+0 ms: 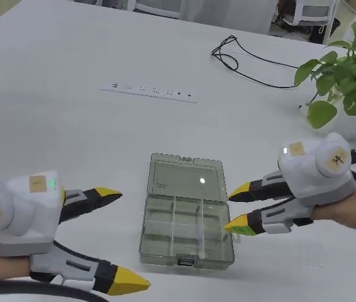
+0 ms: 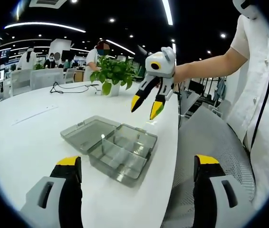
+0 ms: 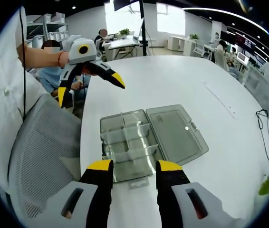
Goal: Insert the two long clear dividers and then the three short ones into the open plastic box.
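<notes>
- The white surface (image 1: 71,126) carries everything, and a mesh chair (image 3: 44,152) stands at its near edge.
- A leafy green plant (image 1: 348,75) sits at the far right, with a black cable (image 1: 247,63) looped near it.
- The plastic box (image 1: 165,257) lies open near the front edge of the surface, its lid (image 1: 185,179) folded flat on the far side.
- The left claw (image 1: 131,240) hovers left of the box, well apart from it, jaws spread wide and empty.
- The right claw (image 1: 233,207) hangs just beside the box's right rim, jaws parted by a narrower gap (nothing between them that I can make out).
- A white power strip (image 1: 150,92) lies flat well beyond the box.
- Clear dividers (image 1: 198,229) stand upright inside the box, splitting it into compartments.
</notes>
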